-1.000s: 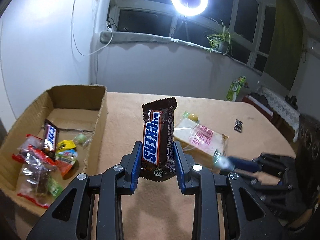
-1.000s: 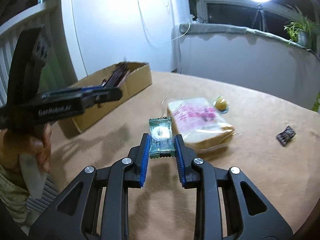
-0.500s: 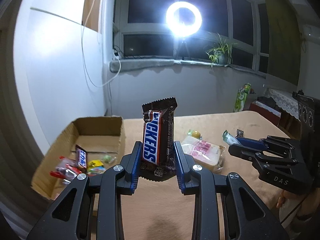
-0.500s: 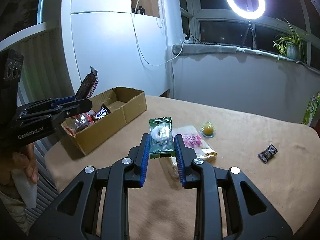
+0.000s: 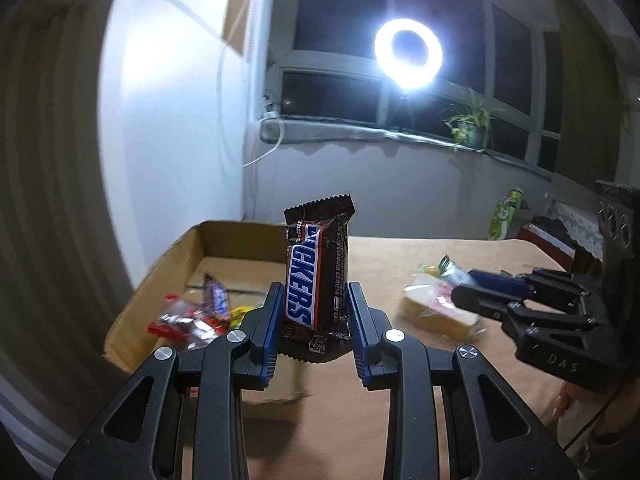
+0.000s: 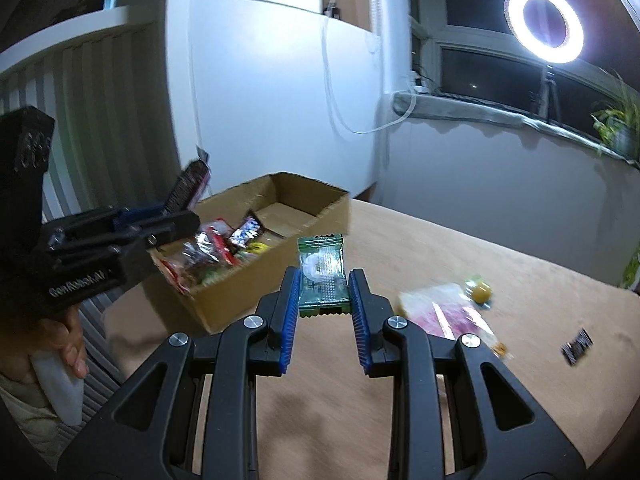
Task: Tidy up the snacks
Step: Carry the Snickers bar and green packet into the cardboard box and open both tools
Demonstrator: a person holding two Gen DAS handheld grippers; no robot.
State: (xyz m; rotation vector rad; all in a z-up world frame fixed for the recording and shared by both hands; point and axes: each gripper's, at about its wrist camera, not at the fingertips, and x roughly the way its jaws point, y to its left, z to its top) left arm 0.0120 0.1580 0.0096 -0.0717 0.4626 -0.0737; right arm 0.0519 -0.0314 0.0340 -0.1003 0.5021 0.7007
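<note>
The left gripper (image 5: pixel 314 316) clamps an upright Snickers bar (image 5: pixel 317 276), its lower end hidden between the pads; the right gripper (image 6: pixel 325 300) pinches a green packet (image 6: pixel 322 276). Blurred snacks (image 6: pixel 218 250) fill the cardboard box (image 6: pixel 256 284) at far left; a wrapped sandwich (image 6: pixel 448 312) lies on the table (image 6: pixel 420 256), partly cut off by a finger.

A glowing white ring light on a tripod (image 5: pixel 408 54) blooms against the dark window panes and lights the dim room, casting soft shadows on the tan tablecloth (image 6: pixel 440 264). Fisheye distortion bends the walls and darkens the corners. The open brown cardboard box (image 5: pixel 168 276) and its wrappers smear with motion blur.
</note>
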